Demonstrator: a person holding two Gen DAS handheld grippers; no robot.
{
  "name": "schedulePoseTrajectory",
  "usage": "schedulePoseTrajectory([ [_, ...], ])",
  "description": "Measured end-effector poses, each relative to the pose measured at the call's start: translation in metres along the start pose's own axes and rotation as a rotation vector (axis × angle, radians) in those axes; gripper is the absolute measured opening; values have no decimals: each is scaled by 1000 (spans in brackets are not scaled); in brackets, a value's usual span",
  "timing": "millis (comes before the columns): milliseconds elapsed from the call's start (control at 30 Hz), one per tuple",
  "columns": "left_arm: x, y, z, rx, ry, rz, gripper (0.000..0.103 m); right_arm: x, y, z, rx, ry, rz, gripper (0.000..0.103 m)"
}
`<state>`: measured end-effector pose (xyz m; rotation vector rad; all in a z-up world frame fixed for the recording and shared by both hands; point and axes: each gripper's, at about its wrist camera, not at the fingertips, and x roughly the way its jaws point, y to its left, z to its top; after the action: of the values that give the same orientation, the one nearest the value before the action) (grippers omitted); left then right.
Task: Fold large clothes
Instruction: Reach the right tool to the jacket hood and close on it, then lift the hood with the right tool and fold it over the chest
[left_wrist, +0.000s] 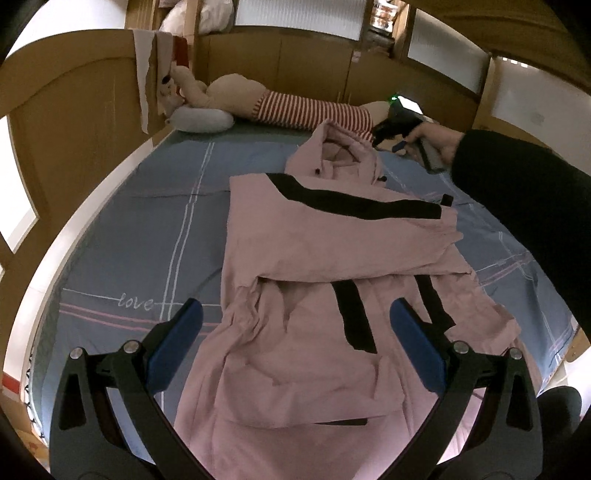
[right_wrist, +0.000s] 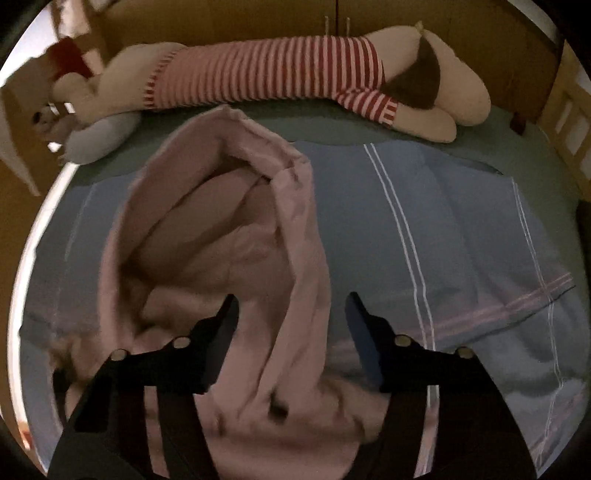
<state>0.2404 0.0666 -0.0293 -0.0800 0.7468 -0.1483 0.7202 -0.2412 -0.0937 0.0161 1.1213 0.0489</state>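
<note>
A pink hooded jacket (left_wrist: 314, 258) with black stripes lies on the blue bedsheet (left_wrist: 147, 229), its sleeves folded across the body. My left gripper (left_wrist: 297, 321) hovers open over the jacket's lower half, its blue pads (left_wrist: 184, 332) spread wide with nothing between them. A hand holds my right gripper (left_wrist: 382, 131) at the far end, just right of the hood (left_wrist: 340, 155). In the right wrist view the right gripper (right_wrist: 291, 299) is open above the hood (right_wrist: 229, 229), whose right edge runs between the fingers. That view is blurred.
A long plush toy in a red-striped shirt (right_wrist: 273, 74) lies along the far side of the bed, beside a grey pillow (left_wrist: 201, 120). Wooden panels (left_wrist: 74, 129) close off the far and left sides. A dark sleeve (left_wrist: 524, 206) reaches in from the right.
</note>
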Motion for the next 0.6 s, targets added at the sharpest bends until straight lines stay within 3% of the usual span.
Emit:
schedulePoseTrajectory([
  [267, 16, 3, -4, -2, 54, -8, 101, 52, 4, 22, 12, 53, -5, 45],
  [333, 19, 1, -4, 1, 63, -8, 101, 58, 5, 22, -3, 50, -33, 30],
  [367, 19, 0, -5, 3, 64, -8, 101, 59, 4, 21, -7, 43, -45, 14],
  [467, 21, -5, -6, 27, 66, -3, 101, 47, 0, 16, -15, 1, -27, 6],
  [600, 25, -7, -8, 29, 77, 1, 101, 15, 1, 8, -60, -81, -27, 4],
])
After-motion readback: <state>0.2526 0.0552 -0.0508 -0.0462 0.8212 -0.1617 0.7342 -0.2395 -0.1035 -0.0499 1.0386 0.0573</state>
